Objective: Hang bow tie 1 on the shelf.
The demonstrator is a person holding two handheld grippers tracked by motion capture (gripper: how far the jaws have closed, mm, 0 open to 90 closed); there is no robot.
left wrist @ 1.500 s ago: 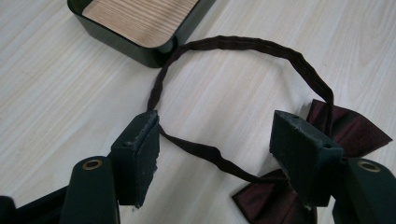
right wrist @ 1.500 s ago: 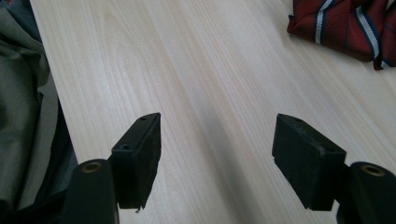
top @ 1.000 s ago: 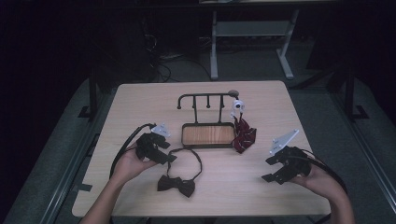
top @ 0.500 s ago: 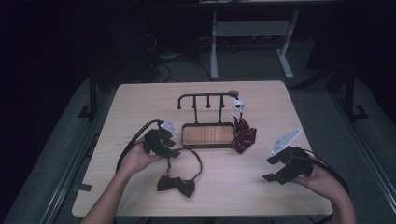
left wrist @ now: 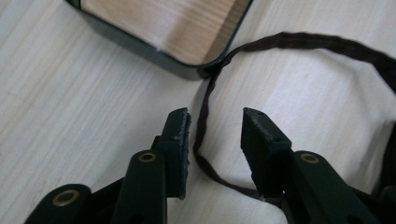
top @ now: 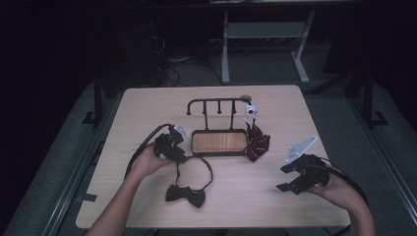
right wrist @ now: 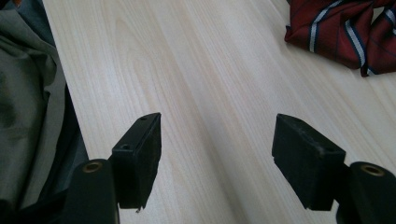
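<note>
Bow tie (top: 185, 194): on tabletop (top: 147, 108), near front edge
Strap (left wrist: 205, 116): thin, soft, limp; take hold here
Left gripper (left wrist: 215, 135): fingers closing around strap, not yet pinching
Right gripper (right wrist: 217, 149): fingers spread, empty

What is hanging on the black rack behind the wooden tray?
The black rack has several pegs; a striped red bow tie hangs from its right end, below a white clip. The other pegs look bare. The wooden tray hides the rack's foot.
</note>
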